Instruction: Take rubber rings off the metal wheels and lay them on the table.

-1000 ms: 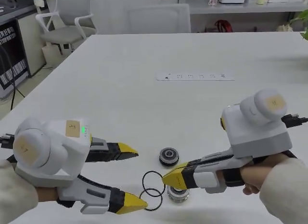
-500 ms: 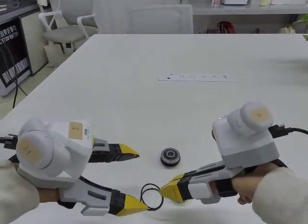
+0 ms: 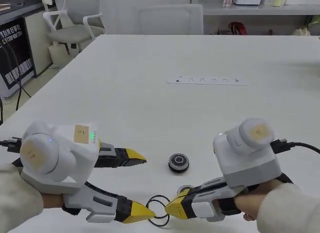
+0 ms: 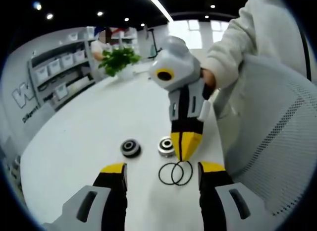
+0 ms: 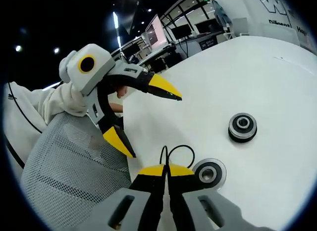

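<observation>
Two thin black rubber rings (image 4: 159, 174) lie overlapped on the white bench (image 3: 150, 103), close to its near edge.

Right gripper (image 3: 169, 209): fingers closed, yellow tips together, no gap seen. The tips point down at the rings' rim, on the side toward the wheels. In the right gripper view a ring loop comes out just ahead of the closed tips. Cannot tell whether rubber is nipped between them or the tips merely touch it.

Left gripper (image 3: 141, 184): fingers spread wide, holding nothing. In the head view one yellow tip sits just beside the rings near the bench's near edge, and the other is well apart, farther in. In the left gripper view the rings lie in the open gap between the two fingertips, nearer one of them and touching neither. The right gripper's tips come down at the rings' far rim.

Bright-rimmed wheel (image 5: 209, 172): flat on the bench, just beside the rings and the right fingers. In the head view it is mostly hidden behind the right gripper.

Dark-rimmed wheel (image 3: 178, 163): flat on the bench, farther in from the near edge, apart from the rings and from both grippers.

Power strip (image 3: 206, 80): well apart, toward the middle of the bench.
</observation>
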`<action>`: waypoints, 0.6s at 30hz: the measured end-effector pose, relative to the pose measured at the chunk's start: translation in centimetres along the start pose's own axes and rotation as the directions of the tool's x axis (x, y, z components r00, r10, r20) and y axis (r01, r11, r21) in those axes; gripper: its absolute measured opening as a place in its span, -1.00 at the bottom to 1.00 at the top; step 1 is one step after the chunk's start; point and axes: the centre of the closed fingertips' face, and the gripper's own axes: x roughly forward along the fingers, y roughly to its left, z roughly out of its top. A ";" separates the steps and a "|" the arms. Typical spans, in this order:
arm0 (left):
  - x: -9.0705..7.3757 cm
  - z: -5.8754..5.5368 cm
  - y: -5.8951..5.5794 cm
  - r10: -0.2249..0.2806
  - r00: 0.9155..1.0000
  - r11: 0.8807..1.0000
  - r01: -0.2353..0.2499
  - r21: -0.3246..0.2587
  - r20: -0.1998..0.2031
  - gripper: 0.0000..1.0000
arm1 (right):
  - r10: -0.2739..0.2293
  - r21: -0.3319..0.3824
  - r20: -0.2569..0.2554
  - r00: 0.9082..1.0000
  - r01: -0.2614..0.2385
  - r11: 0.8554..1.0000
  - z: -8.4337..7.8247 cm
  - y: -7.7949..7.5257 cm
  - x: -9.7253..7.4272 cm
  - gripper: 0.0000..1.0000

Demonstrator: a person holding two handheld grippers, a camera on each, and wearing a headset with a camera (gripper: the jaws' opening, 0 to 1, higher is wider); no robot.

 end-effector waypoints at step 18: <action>0.0 -0.1 0.0 0.000 1.000 1.000 0.000 0.004 -0.007 0.15 | -0.042 -0.023 -0.013 0.999 0.042 0.999 -0.6 -1.0 -0.1 -1.00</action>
